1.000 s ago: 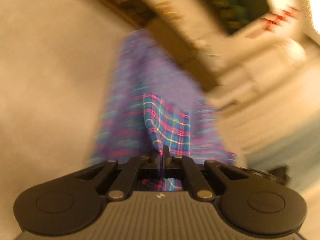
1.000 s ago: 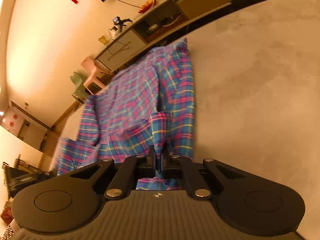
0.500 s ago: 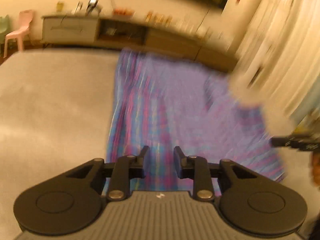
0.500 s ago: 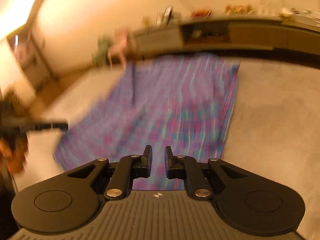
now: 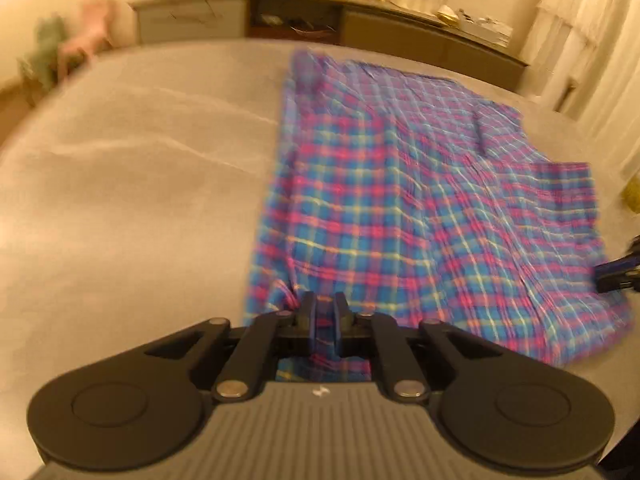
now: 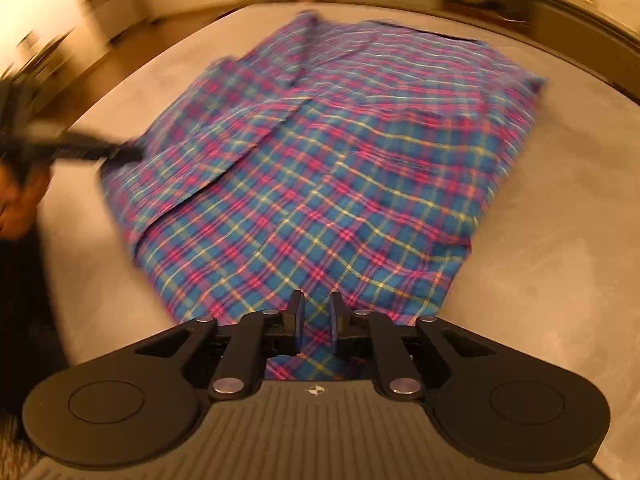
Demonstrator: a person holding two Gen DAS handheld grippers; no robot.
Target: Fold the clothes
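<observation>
A blue, pink and yellow plaid shirt [image 5: 400, 208] lies spread on the grey table, partly folded, with creases. It also shows in the right wrist view [image 6: 340, 168]. My left gripper [image 5: 324, 312] is at the shirt's near left corner, its jaws nearly closed with a fold of plaid cloth between them. My right gripper [image 6: 316, 312] is over the near hem, its jaws a little apart with cloth between and under them. The right gripper shows at the right edge of the left view [image 5: 618, 276]; the left one at the left of the right view [image 6: 80, 148].
The grey table [image 5: 132, 184] extends bare to the left of the shirt and to its right [image 6: 560, 220]. A long low sideboard [image 5: 360, 20] with small items stands behind the table. A pink chair [image 5: 92, 32] is at the back left.
One second ago both grippers held cloth; half a second ago both were open above the shirt. Now both are down at its near edge, and the left has closed on a fold.
</observation>
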